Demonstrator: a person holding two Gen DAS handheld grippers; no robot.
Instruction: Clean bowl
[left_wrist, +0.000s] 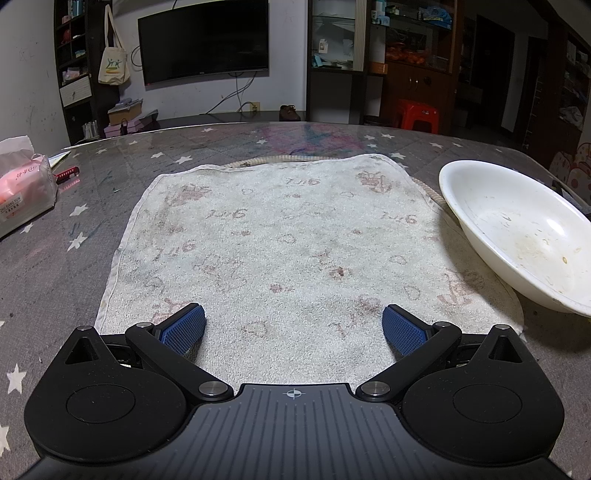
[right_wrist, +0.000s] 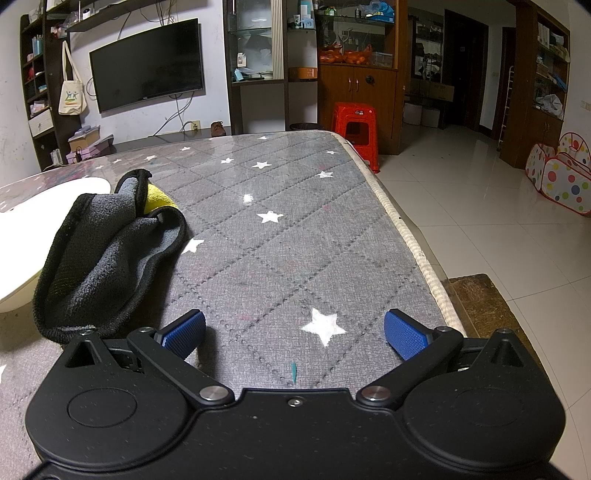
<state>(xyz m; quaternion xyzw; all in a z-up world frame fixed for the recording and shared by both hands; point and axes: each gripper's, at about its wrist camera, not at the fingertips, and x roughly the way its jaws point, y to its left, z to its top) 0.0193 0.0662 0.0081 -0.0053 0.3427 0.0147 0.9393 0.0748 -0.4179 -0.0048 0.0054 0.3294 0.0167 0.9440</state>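
The left gripper (left_wrist: 293, 325) hangs low over a pale stained towel (left_wrist: 288, 243) spread flat on the tabletop (left_wrist: 55, 280), its jaws wide and holding nothing; the right gripper (right_wrist: 294, 328) sits over bare quilted star-print cover, its jaws likewise wide and empty. The white bowl (left_wrist: 517, 229), the thing to be cleaned, lies at about two o'clock from the left gripper, its near side resting on the towel's right edge and its rim tipped toward the camera; specks and smeared residue show on its inner wall, so I judge the cleaning not yet begun, or at most barely started. In the right wrist view a slice of the same bowl shows at about ten o'clock, and a crumpled dark grey cloth (right_wrist: 107, 258) with a yellow patch (right_wrist: 159, 197) lies just beside it, seemingly touching, though the contact itself is hidden; the cloth lies untouched by either gripper. A tissue pack (left_wrist: 26, 188) sits at ten o'clock, well apart. What is left, by my reading, is nearly everything: take up the cloth, steady the bowl, wipe its inside clean.
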